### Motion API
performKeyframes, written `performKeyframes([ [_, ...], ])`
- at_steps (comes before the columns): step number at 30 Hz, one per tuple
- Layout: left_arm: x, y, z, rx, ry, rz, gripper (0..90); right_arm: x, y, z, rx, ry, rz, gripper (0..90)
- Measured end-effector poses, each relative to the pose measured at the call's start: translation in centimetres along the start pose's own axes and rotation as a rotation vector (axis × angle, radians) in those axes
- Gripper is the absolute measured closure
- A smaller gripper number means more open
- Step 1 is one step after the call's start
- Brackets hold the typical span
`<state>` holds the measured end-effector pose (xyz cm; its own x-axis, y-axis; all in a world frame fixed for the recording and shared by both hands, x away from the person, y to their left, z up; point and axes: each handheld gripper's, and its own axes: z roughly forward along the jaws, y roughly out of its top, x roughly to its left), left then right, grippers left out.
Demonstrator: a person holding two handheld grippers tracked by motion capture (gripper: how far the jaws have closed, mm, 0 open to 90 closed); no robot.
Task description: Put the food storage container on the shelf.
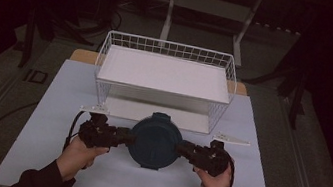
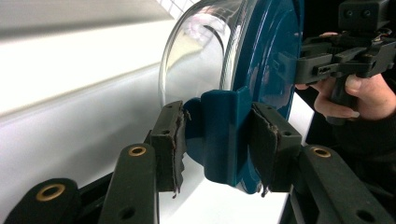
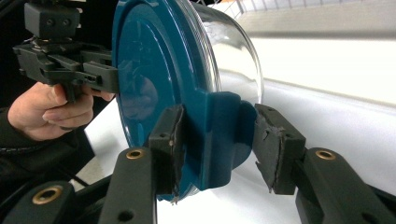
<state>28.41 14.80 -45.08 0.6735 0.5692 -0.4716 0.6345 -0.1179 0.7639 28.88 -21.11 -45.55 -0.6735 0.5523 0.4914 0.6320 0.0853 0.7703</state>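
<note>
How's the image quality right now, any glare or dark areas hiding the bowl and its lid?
High view: dim, the surroundings nearly black; the round dark teal lid reads as a dark disc with little detail. Left gripper view: bright reflections streak the clear glass bowl, but the left gripper and the lid's tab are sharp. Right gripper view: the white table is washed out behind the right gripper.

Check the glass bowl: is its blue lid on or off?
On. The blue lid sits flush over the glass bowl, its clip tabs folded down where both grippers hold it.
</note>
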Motion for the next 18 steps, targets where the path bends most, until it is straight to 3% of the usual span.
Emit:
performKeyframes([
  [9, 2.1, 1.1, 1.6, -0.010, 0.022, 0.015, 57.0, -2.3, 1.2, 1.4, -0.016, -0.010, -0.009, 54.8],
  [18, 4.6, 1.7, 3.8, -0.021, 0.026, -0.013, 56.9, -5.1, 2.2, 2.8, -0.004, -0.028, 0.006, 54.7],
])
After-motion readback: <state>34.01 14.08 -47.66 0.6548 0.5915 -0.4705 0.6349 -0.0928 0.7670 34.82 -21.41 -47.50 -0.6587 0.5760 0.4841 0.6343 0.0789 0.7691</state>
